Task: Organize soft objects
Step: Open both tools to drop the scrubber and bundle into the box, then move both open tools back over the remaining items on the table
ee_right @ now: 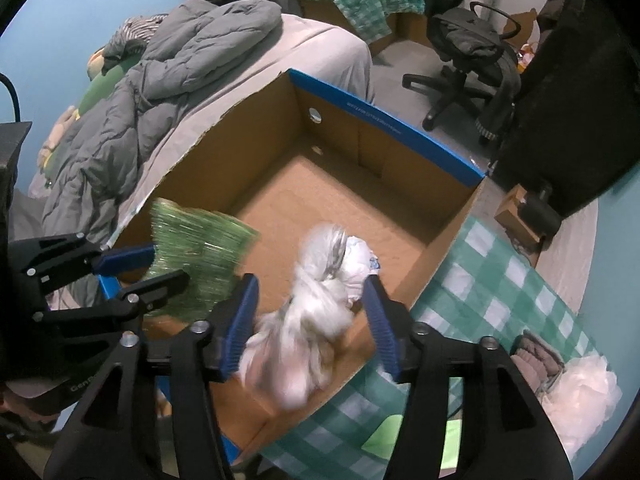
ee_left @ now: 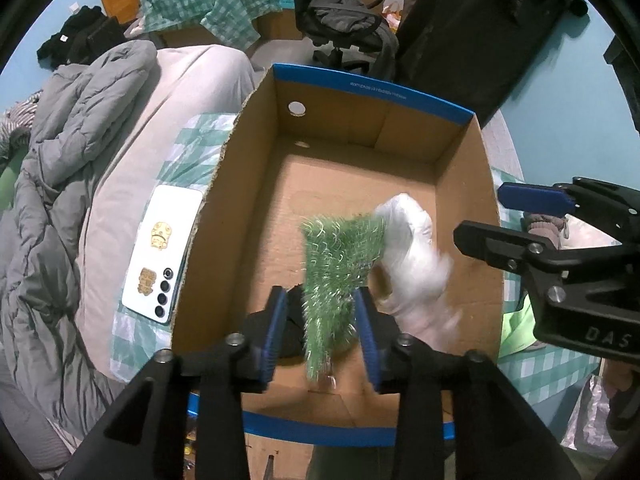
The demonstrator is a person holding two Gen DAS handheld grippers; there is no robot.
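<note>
Bedroom clutter surrounds an open cardboard box [ee_left: 256, 184] set on a checked cloth [ee_right: 500, 280] at the bed's edge. Over the box's near end, the left gripper [ee_left: 322, 332] stands open with a green tinsel piece [ee_left: 340, 256] loose between its pads; the right gripper [ee_right: 310, 316] is likewise parted around a blurred white fluffy bundle [ee_right: 316, 300] — both look released, dropping in. Its far floor is bare. More soft things — a white puff [ee_right: 584, 392], a brownish fabric piece [ee_right: 536, 356] — wait on the cloth to the right.
</note>
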